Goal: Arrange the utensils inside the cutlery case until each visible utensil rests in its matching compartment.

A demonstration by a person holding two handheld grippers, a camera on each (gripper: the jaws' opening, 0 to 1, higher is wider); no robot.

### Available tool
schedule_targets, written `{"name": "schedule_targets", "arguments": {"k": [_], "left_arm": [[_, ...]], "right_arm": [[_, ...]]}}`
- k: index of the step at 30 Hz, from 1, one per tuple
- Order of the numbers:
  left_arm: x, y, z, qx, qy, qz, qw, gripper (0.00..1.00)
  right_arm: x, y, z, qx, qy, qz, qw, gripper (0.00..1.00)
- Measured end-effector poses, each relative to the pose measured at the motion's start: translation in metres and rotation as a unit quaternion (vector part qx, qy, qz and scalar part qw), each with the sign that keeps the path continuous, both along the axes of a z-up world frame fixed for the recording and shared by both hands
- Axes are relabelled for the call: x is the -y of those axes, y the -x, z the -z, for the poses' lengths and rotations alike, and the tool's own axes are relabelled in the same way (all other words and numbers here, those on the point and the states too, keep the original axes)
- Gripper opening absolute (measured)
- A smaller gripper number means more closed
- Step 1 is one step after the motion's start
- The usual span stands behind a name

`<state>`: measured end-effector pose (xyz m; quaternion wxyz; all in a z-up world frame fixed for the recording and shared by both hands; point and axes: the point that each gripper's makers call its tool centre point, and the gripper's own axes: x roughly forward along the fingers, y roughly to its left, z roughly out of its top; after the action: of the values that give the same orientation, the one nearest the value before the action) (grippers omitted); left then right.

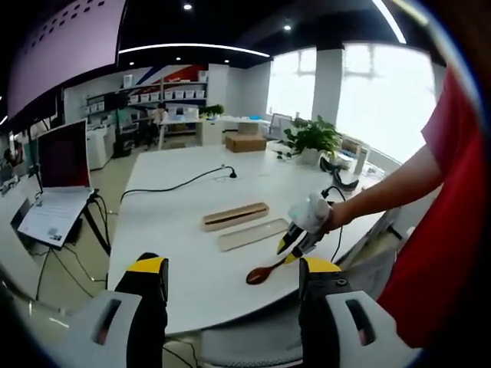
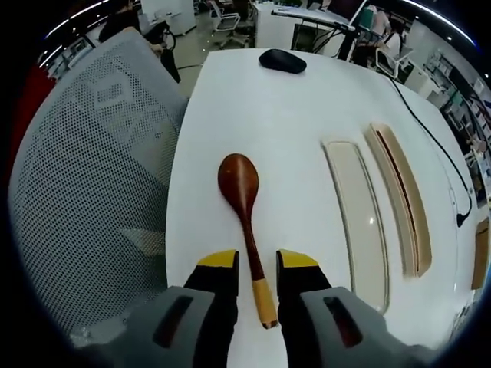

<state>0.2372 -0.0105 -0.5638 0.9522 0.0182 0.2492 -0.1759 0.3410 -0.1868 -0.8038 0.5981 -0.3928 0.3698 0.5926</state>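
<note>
Wooden spoon (image 2: 244, 222) flat on white table (image 2: 307, 100), handle between right gripper (image 2: 257, 264) jaws, apart, not clamped; cutlery case (image 2: 403, 195) beside its lid (image 2: 360, 218); left gripper (image 1: 230, 272) jaws apart, holding nothing.

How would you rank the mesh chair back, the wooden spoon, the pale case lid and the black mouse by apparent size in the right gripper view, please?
1. Mesh chair back, largest by far, though it sits nearest the camera.
2. Pale case lid.
3. Wooden spoon, shorter and slimmer than the lid.
4. Black mouse, smallest, but also farthest away.

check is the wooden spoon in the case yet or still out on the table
Out. The wooden spoon lies on the white table, beside the cutlery case, its handle between the right gripper jaws.
</note>
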Motion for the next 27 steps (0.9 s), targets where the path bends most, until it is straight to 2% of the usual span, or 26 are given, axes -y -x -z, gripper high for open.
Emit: {"name": "schedule_targets", "arguments": {"k": [16, 21, 27], "left_arm": [[-0.005, 0.002, 0.004, -0.006, 0.001, -0.006, 1.0, 0.71], [-0.007, 0.005, 0.007, -0.009, 0.001, -0.012, 0.9999, 0.71], [-0.011, 0.008, 0.008, -0.012, 0.002, -0.02, 0.9997, 0.71]], "right_arm": [[-0.013, 0.005, 0.01, -0.007, 0.009, -0.019, 0.9998, 0.14], [-0.02, 0.011, 0.015, -0.01, 0.014, -0.039, 0.9991, 0.14], [-0.024, 0.011, 0.016, -0.014, 0.013, -0.049, 0.9986, 0.1]]}}
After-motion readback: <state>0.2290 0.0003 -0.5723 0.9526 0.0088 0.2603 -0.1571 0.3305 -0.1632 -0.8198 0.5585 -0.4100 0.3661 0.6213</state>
